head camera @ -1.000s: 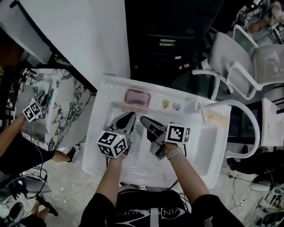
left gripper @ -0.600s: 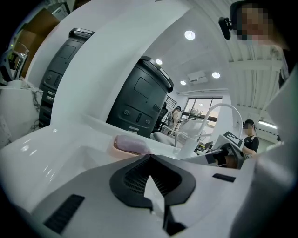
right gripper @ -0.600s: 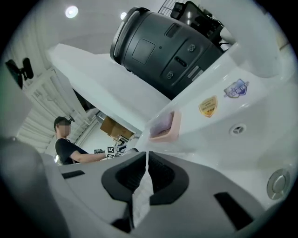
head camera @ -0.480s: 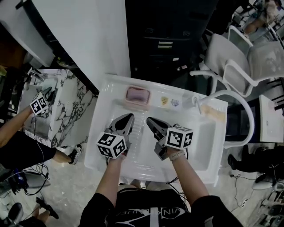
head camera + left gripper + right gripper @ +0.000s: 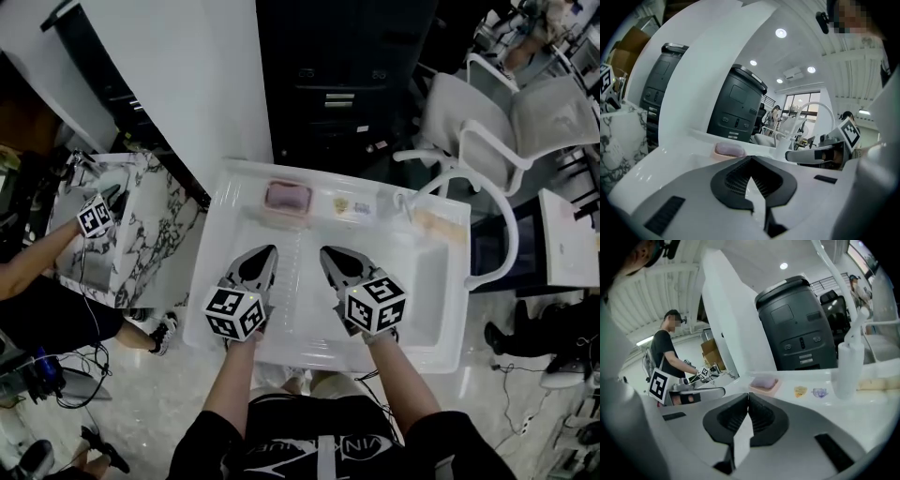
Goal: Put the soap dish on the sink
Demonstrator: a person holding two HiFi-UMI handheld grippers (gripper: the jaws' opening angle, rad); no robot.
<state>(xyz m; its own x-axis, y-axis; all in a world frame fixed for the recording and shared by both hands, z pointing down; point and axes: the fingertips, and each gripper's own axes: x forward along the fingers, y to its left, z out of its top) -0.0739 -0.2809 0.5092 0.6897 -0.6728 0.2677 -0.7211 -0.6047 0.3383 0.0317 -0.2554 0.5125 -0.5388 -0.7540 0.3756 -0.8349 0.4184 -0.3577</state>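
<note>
The pink soap dish (image 5: 287, 197) holding a pale purple bar rests on the back ledge of the white sink (image 5: 217, 281). It also shows far ahead in the left gripper view (image 5: 730, 149) and the right gripper view (image 5: 764, 382). My left gripper (image 5: 265, 251) hovers over the basin, short of the dish, shut and empty (image 5: 749, 161). My right gripper (image 5: 328, 251) hangs beside it, tips together with nothing between them (image 5: 748, 397). Both point toward the back ledge, a hand's breadth apart.
A white faucet (image 5: 405, 206) and two small stickers (image 5: 349, 205) sit on the ledge right of the dish, with a yellowish patch (image 5: 433, 224) beyond. A marble counter (image 5: 141, 220) with another person's gripper (image 5: 95, 216) stands left. White chairs (image 5: 469, 122) and a black cabinet (image 5: 347, 84) lie behind.
Both grippers have drawn back from the ledge toward me and risen a little. The right one has rolled so its marker cube faces up. The soap dish has stayed put.
</note>
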